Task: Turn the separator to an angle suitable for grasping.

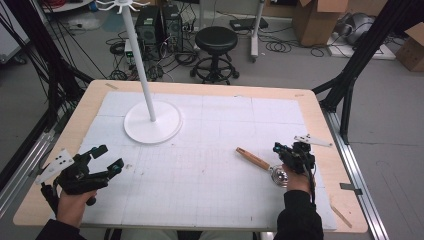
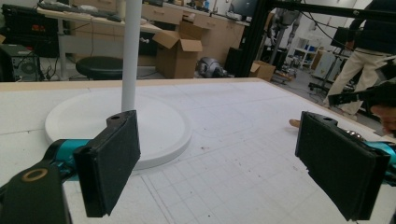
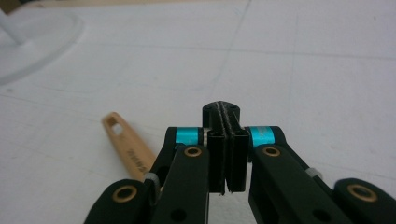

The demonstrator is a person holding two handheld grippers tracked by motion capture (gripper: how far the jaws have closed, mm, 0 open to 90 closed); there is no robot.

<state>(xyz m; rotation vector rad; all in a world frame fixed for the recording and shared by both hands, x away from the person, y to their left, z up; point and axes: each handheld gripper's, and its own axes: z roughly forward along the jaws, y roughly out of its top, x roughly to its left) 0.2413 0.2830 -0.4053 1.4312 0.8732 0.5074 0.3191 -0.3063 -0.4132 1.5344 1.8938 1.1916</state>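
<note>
Black foam-padded right gripper [image 3: 226, 154]: jaws pressed flat together, empty, beside the wooden-handled utensil with a round steel head [image 1: 261, 163]. Lying near the white board's [image 1: 210, 200] right edge, handle angled toward the centre. Probably light, stiff, head-heavy; smooth steel likely slippery, so best pinched mid-handle. Left gripper [image 2: 224, 154] spread wide, empty, near the left edge, facing the white round-based stand [image 1: 152, 122].

Left tool [image 1: 106, 159] rests low with jaws wide apart; right tool [image 1: 278, 148] has its jaws pressed together
</note>
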